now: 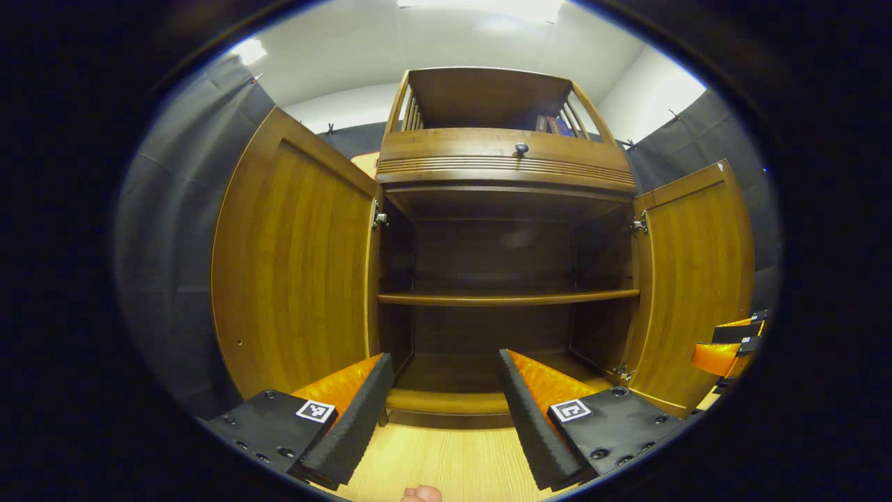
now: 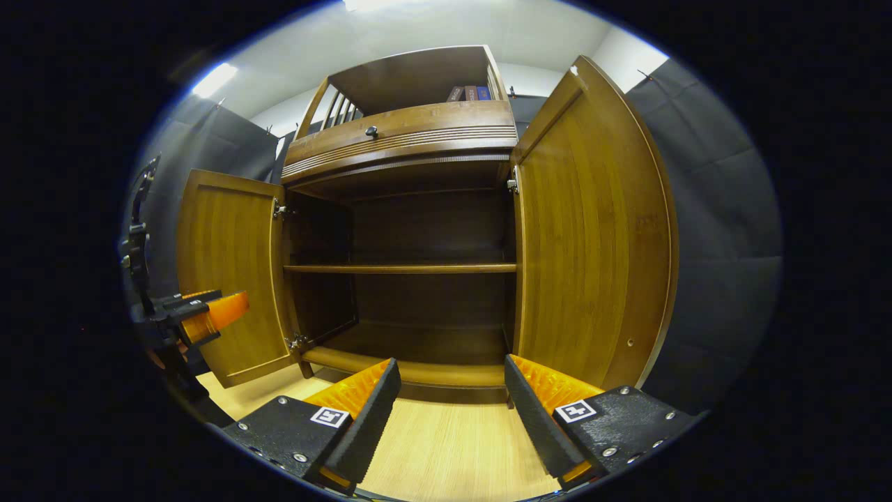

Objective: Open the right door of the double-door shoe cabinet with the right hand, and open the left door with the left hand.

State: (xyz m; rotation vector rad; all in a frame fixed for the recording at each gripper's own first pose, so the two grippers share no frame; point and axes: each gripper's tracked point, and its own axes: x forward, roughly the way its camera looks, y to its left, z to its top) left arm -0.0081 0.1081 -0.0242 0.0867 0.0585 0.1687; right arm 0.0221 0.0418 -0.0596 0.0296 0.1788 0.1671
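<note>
Parted grippers (image 1: 442,397), glossy wooden doors (image 1: 296,265)

Books, floor and ceiling light

A few books (image 2: 465,93) stand at the 12 o'clock top, one red, one blue. The light wood floor (image 2: 446,446) lies at 6 o'clock. A bright ceiling light (image 1: 488,7) shines at 12 o'clock.

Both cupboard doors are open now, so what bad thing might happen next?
1. The left door and right door stand wide open; a careless hand could knock one.
2. The left gripper and right gripper are open near the cabinet; pushing forward might hit its bottom edge.
</note>
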